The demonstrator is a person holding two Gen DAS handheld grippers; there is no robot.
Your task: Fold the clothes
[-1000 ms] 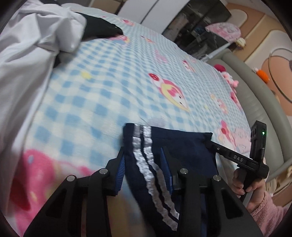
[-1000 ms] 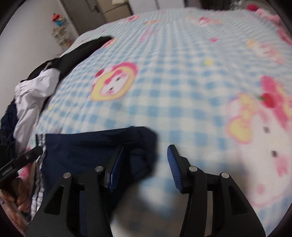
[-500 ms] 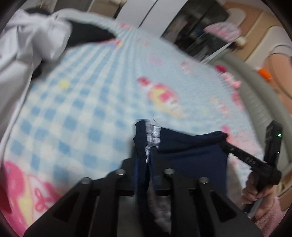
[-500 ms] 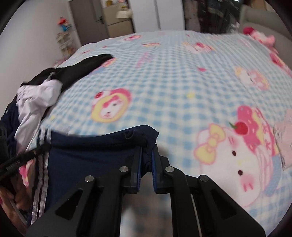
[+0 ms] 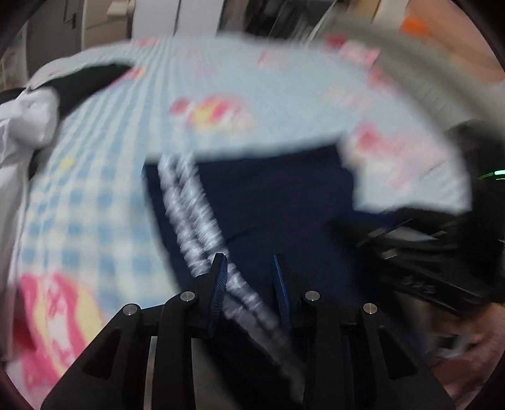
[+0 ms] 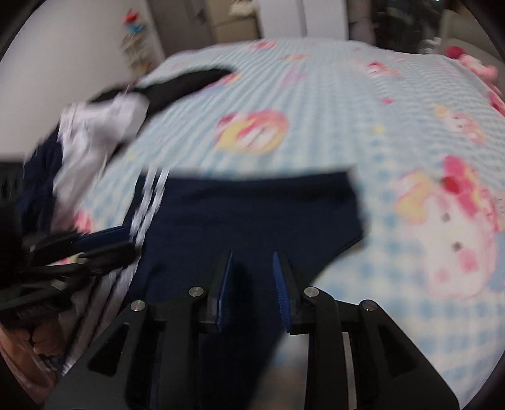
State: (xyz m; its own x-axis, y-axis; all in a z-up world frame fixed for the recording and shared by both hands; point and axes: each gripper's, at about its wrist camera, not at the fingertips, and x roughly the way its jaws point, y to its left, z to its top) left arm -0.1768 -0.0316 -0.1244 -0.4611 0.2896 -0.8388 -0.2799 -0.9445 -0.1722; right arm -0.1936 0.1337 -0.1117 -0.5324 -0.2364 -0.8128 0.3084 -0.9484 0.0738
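Note:
Navy trousers [image 5: 277, 202] with white side stripes [image 5: 189, 205] lie folded on the blue checked bedsheet [image 5: 94, 189]; they also show in the right wrist view [image 6: 252, 211]. My left gripper [image 5: 249, 268] is open above the striped edge, holding nothing. My right gripper [image 6: 252, 265] is open above the trousers' near right part, holding nothing. Both views are motion-blurred. The left gripper [image 6: 94, 246] shows at the left of the right wrist view, and the right gripper [image 5: 410, 246] at the right of the left wrist view.
A pile of white and black clothes [image 5: 31, 120] lies at the bed's left side, also in the right wrist view [image 6: 101, 120]. A grey padded bed frame [image 5: 426, 72] runs along the far right. Cupboards [image 6: 284, 19] stand beyond the bed.
Both grippers were shut on the trousers' top edge half a second ago and have opened. The trousers have dropped flat onto the sheet and both grippers have pulled back.

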